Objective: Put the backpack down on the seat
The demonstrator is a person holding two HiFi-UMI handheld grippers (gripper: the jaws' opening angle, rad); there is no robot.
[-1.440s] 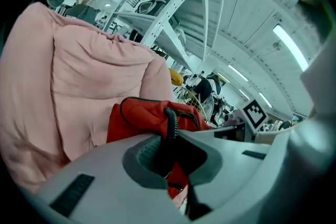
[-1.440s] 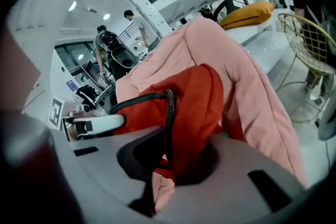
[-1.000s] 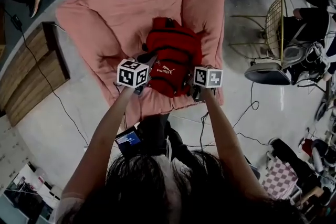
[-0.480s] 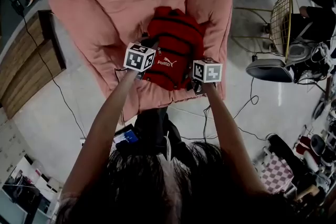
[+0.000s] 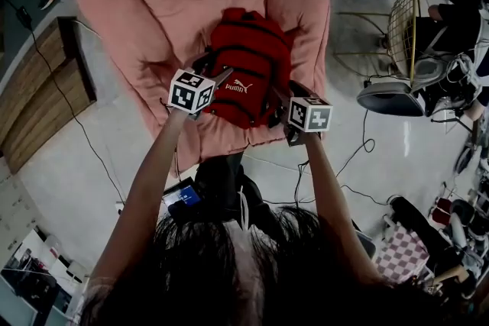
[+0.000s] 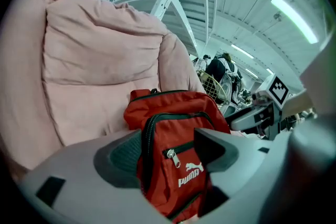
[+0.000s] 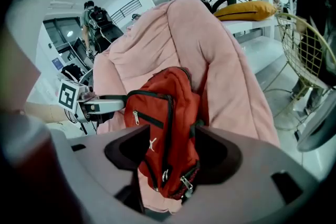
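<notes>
One red fabric backpack: soft, boxy, dark zips, white logo. It sits upright on the one puffy pink padded seat. Two grippers, left gripper and right gripper, flank its lower sides. Both have jaws opening, with the backpack between them, unclamped.

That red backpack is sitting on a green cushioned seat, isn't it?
Not quite: the seat is pink, not green. The head view shows the red backpack sitting on the pink cushioned seat; the rest of what you said is right.
</notes>
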